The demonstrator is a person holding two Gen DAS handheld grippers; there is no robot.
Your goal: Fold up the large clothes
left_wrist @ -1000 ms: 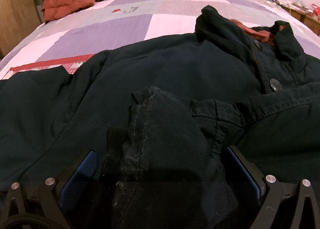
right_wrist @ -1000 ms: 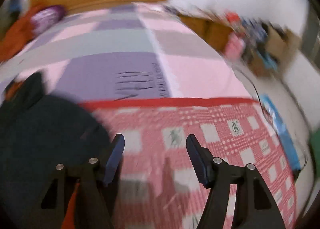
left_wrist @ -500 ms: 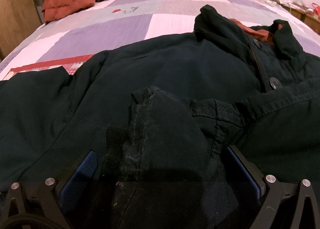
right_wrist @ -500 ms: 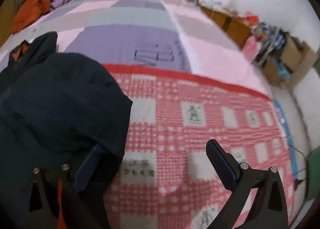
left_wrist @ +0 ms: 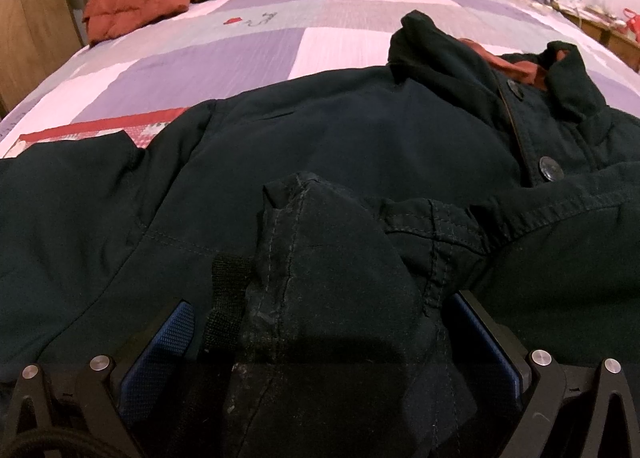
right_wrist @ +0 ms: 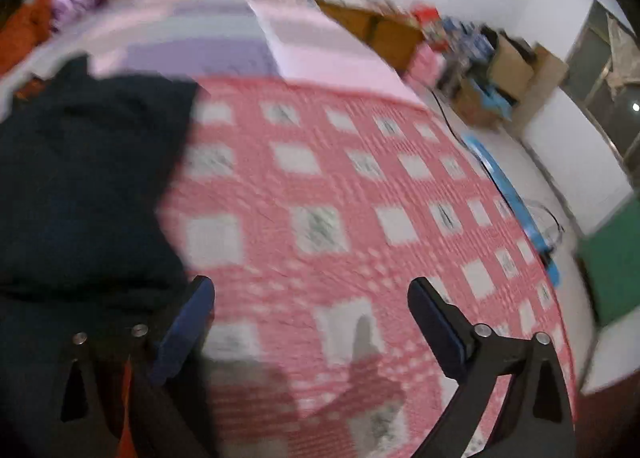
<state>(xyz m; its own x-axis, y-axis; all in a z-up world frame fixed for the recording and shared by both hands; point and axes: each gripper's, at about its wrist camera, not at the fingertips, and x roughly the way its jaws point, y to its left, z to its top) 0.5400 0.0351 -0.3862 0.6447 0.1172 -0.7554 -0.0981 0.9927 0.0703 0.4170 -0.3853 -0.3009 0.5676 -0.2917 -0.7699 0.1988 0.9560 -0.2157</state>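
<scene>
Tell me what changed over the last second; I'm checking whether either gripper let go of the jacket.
The right gripper swung right, so the dark jacket slid to the left of its view; its jaws widened and hold nothing over the red checked blanket. The left gripper did not let go: the jacket's cuff sits between its fingers exactly as before, and the jacket barely shifted.

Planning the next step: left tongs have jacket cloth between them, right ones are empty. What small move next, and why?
Probably bring the right tongs left onto the jacket edge and close. They stand open over the red checked blanket, holding nothing, while the left tongs already have a fold of jacket between them. Folding likely needs both.
</scene>
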